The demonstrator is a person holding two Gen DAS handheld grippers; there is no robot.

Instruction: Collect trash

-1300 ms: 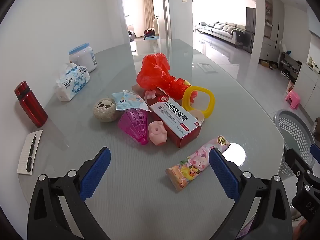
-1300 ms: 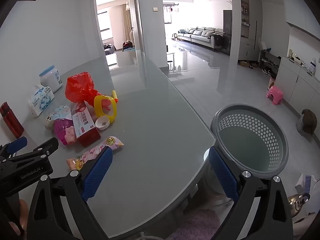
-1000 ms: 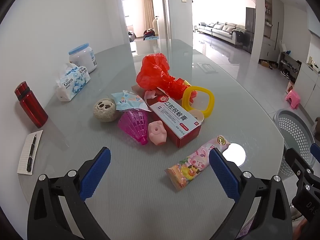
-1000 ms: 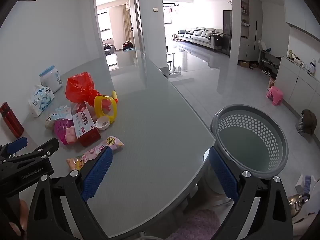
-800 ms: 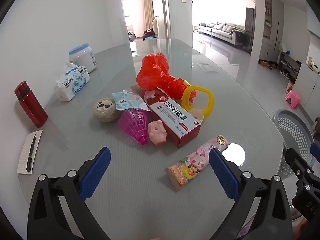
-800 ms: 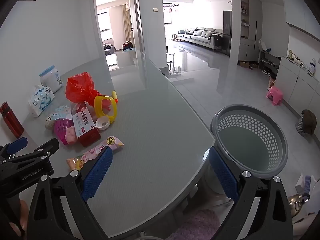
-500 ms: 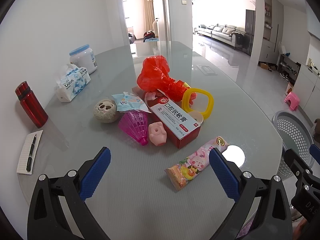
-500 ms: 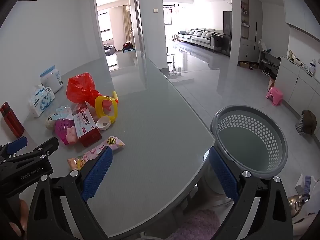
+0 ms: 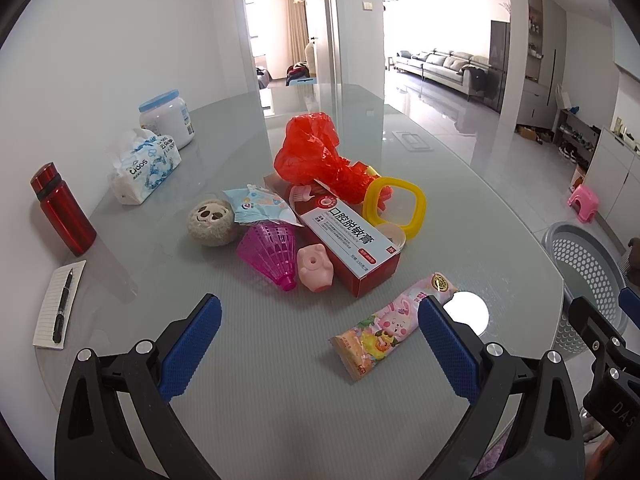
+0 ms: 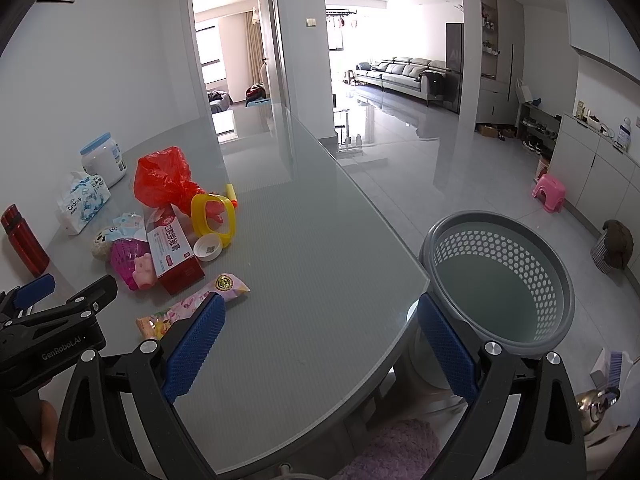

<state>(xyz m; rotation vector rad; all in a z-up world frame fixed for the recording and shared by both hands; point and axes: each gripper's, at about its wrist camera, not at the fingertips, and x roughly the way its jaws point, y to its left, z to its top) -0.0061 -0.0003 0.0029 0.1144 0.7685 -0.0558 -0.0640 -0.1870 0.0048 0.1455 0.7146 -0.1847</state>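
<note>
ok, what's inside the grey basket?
Nothing visible. In the right wrist view the basket shows a bare floor and perforated walls. The nearest inner wall, below the rim, is out of sight, and the right claw covers a little of the near edge.

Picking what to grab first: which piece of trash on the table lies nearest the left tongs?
The pink snack wrapper with the rabbit print. It lies alone, apart from the pile, just ahead of the left tongs.

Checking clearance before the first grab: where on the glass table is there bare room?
Free: the glass table from the yellow plastic ring to its edge by the grey perforated basket, and the strip before the open left gripper. Crowded: the pile around the red plastic bag.
</note>
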